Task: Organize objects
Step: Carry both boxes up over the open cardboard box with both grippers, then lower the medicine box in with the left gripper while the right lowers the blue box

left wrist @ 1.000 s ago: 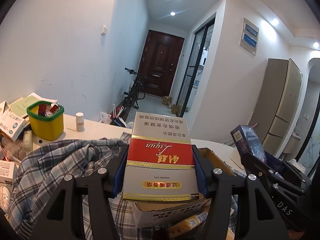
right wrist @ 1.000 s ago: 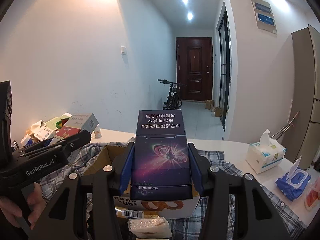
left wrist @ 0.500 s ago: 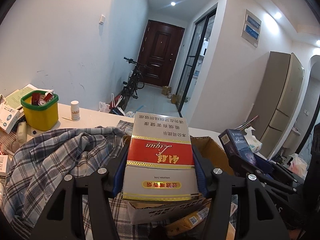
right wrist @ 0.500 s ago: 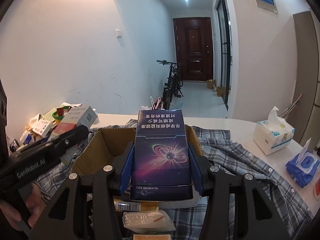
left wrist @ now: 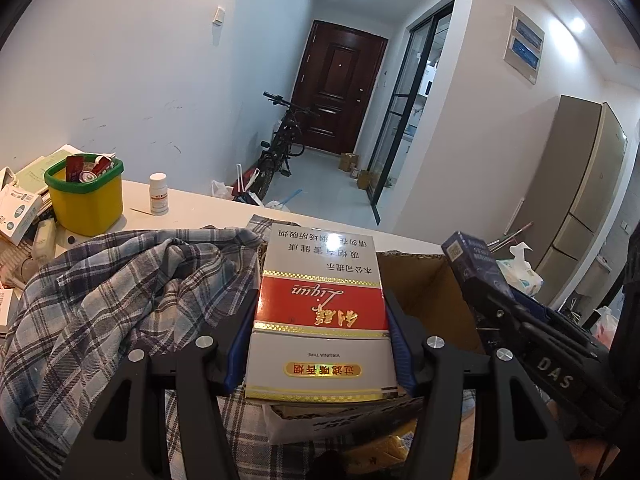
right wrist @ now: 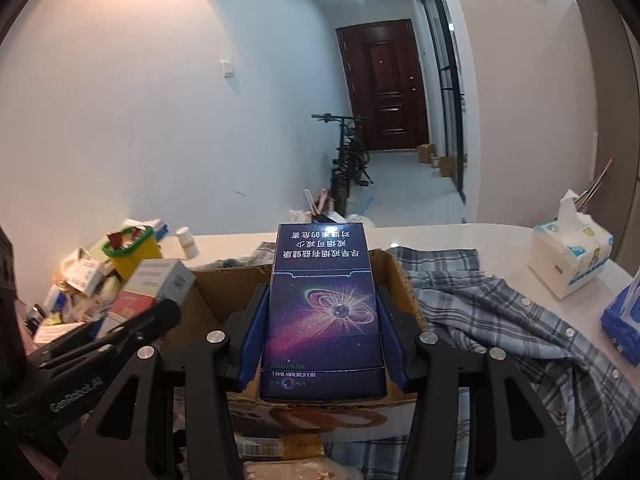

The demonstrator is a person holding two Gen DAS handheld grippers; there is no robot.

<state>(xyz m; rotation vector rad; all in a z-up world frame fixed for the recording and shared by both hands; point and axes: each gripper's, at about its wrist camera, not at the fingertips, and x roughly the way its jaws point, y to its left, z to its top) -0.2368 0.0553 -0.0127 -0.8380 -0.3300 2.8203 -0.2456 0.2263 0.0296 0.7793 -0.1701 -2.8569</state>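
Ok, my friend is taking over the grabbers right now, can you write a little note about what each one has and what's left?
Left gripper: fingers shut on the red and white cigarette carton, held over the open cardboard box.
Right gripper: fingers shut on the dark blue cigarette carton, also over that box.
The box sits on the plaid shirt on the white table, with some packs already inside.
Done: both cartons picked up.
Left: neither carton is set down yet; probably lower each into the box and let go. The loose boxes by the yellow bin look unsorted.

A home: entry door (left wrist: 336, 88), bicycle (left wrist: 280, 148), fridge (left wrist: 576, 200).
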